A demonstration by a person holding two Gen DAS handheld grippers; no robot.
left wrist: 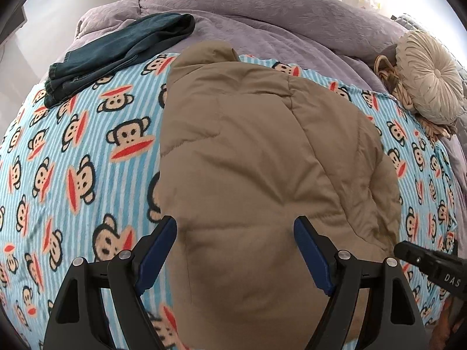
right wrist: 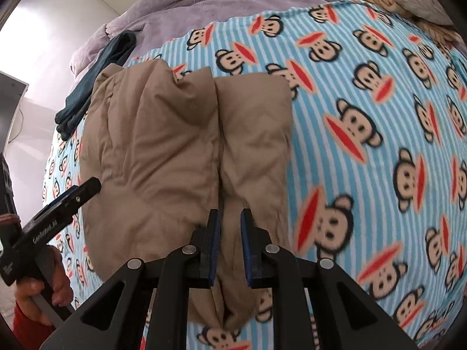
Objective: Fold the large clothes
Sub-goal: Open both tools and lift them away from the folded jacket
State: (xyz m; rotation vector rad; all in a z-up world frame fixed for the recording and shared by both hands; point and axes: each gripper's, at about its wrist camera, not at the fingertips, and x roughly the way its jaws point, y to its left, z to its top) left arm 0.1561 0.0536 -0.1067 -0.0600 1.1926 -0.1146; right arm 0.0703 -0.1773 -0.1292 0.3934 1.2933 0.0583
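Two hand-held grippers hang over a puffy tan coat (left wrist: 256, 157) that lies folded on a bed. The coat rests on a blue striped blanket (left wrist: 73, 151) with monkey faces on it.

The left hand-held gripper (left wrist: 235, 250) points down at the near end of the coat. Its jaws stand wide apart, one over the coat's left edge and one over its middle. They hold nothing.

The right hand-held gripper (right wrist: 228, 245) also points down, over the near right part of the coat. Its jaws are close together, with only a narrow gap. A fold of the coat shows in that gap, but I cannot tell if the pads pinch it.

A hand (right wrist: 43, 288) grips the handle of the left hand-held gripper, seen at the edge of the right view.

Dark blue jeans (left wrist: 116, 55) lie folded past the coat, partly on a purple bed cover (left wrist: 277, 20). A round cream pillow (left wrist: 429, 78) sits far off to the right.
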